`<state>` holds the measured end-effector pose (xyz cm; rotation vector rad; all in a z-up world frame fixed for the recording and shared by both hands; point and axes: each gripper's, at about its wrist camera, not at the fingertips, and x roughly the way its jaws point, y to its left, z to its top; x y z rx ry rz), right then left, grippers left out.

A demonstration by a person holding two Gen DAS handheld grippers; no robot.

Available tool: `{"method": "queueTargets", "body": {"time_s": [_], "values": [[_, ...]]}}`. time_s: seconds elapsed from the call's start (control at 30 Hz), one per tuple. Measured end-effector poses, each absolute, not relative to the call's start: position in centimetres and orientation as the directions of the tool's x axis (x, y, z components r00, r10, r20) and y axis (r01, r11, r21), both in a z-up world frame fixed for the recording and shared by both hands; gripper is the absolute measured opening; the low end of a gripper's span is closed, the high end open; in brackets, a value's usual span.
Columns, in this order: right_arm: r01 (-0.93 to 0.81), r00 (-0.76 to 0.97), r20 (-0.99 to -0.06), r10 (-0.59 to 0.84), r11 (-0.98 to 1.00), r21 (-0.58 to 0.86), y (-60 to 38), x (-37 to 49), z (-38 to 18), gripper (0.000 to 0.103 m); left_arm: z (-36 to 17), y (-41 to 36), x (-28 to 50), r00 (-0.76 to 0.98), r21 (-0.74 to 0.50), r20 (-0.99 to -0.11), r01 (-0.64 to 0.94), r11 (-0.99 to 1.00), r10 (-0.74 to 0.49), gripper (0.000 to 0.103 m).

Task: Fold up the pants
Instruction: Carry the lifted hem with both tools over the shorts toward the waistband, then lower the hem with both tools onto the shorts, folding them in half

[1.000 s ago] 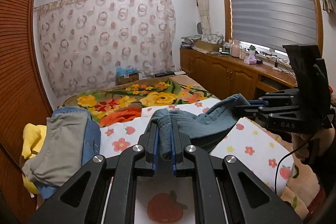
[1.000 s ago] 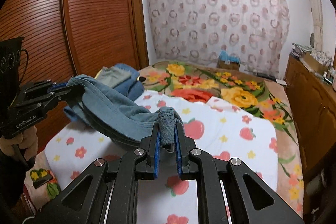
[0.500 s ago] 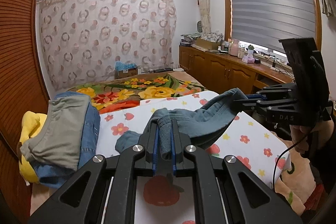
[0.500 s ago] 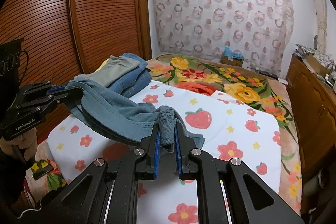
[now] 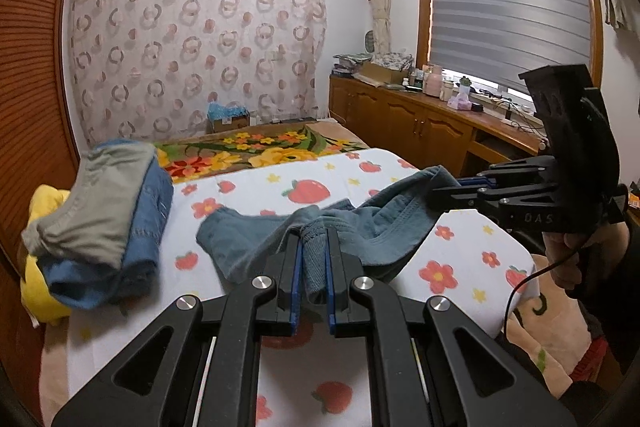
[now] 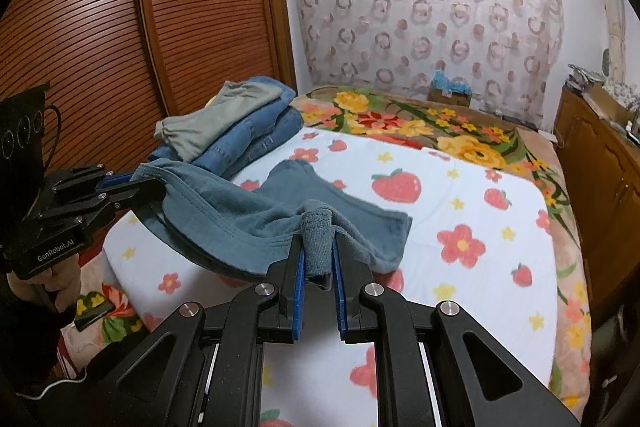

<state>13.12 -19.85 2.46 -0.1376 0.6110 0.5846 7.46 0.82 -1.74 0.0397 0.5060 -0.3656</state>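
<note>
A pair of teal-blue pants [image 5: 372, 231] [image 6: 240, 215] hangs between my two grippers over the strawberry-print sheet [image 5: 460, 259] [image 6: 460, 195]. My left gripper [image 5: 314, 247] is shut on one bunched end of the waistband. My right gripper [image 6: 319, 231] is shut on the other end. The right gripper also shows in the left wrist view [image 5: 460, 187], and the left gripper shows in the right wrist view [image 6: 136, 183]. The far leg end of the pants lies on the sheet.
A stack of folded clothes [image 5: 108, 223] [image 6: 240, 123], grey on blue denim, sits at the bed's left side beside a wooden wardrobe [image 6: 120, 27]. A floral blanket [image 6: 440, 131] covers the far bed. Wooden cabinets [image 5: 420, 127] line the right wall.
Both grippers have lowered and tilted down toward the bed. The pants have dropped, and their far end now rests spread on the sheet.
</note>
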Motion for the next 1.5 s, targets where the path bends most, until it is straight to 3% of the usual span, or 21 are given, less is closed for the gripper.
{"method": "queueTargets", "body": {"time_s": [1.27, 1.5], "values": [[-0.52, 0.571, -0.66, 0.488, 0.837, 0.17, -20.5, 9.5, -4.2, 0.013, -10.5, -0.1, 4.2, 0.68, -0.126, -0.63, 0.389, 0.913, -0.376, 0.01], [-0.516, 0.576, -0.654, 0.491, 0.838, 0.175, -20.6, 8.8, -4.1, 0.013, -10.1, 0.0, 3.5, 0.684, -0.136, -0.615, 0.399, 0.907, -0.393, 0.01]]}}
